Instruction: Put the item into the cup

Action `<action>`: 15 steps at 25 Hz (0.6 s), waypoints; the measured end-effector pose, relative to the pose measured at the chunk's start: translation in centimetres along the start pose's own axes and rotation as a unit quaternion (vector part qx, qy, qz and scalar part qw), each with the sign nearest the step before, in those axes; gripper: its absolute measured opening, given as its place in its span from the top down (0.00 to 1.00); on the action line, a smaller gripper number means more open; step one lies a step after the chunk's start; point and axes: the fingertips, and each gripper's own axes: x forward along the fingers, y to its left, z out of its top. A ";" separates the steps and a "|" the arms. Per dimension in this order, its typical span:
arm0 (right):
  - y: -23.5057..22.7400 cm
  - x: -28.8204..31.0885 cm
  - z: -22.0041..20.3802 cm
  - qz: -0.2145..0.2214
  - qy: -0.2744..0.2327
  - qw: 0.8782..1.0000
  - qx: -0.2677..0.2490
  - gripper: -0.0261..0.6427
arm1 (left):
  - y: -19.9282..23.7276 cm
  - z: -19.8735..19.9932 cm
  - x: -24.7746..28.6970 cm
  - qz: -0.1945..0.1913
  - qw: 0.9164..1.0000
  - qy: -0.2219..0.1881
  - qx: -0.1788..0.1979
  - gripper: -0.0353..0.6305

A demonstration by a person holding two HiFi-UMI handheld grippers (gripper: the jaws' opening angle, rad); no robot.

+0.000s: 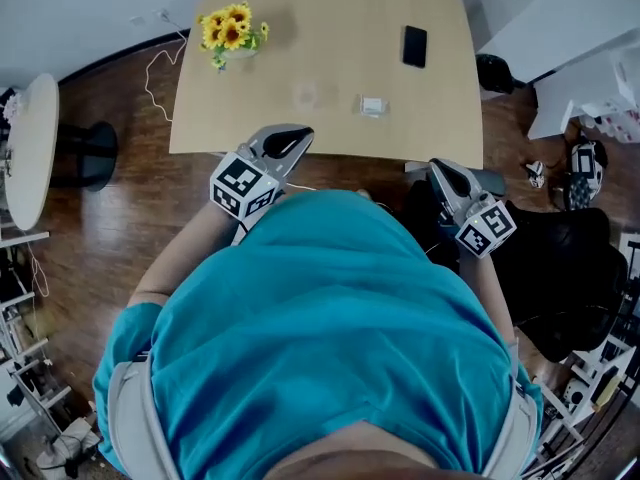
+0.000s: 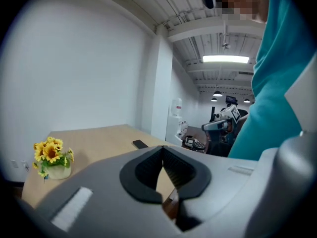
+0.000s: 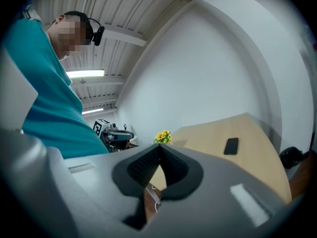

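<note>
While my left claw [image 1: 285, 140] and right claw [image 1: 445, 173] are pressed together, empty, I see cup [image 1: 307, 95] and item [image 1: 373, 106] apart on the bench [image 1: 330, 28].

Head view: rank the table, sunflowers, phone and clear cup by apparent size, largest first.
1. table
2. sunflowers
3. phone and clear cup: these look about alike, and the cup is faint, so they are left unranked.
</note>
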 end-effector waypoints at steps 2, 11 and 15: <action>-2.2 0.4 0.3 0.022 0.000 1.000 0.001 0.96 | 0.1 0.0 3.0 0.012 1.000 0.021 0.000 0.94; -7.0 1.9 0.6 0.070 0.014 0.997 0.009 0.96 | -0.5 -6.4 14.9 -0.022 0.981 0.181 0.059 0.79; -8.1 1.7 -0.5 0.048 0.022 0.998 0.025 0.96 | 0.2 -11.8 19.8 -0.046 0.962 0.257 0.076 0.73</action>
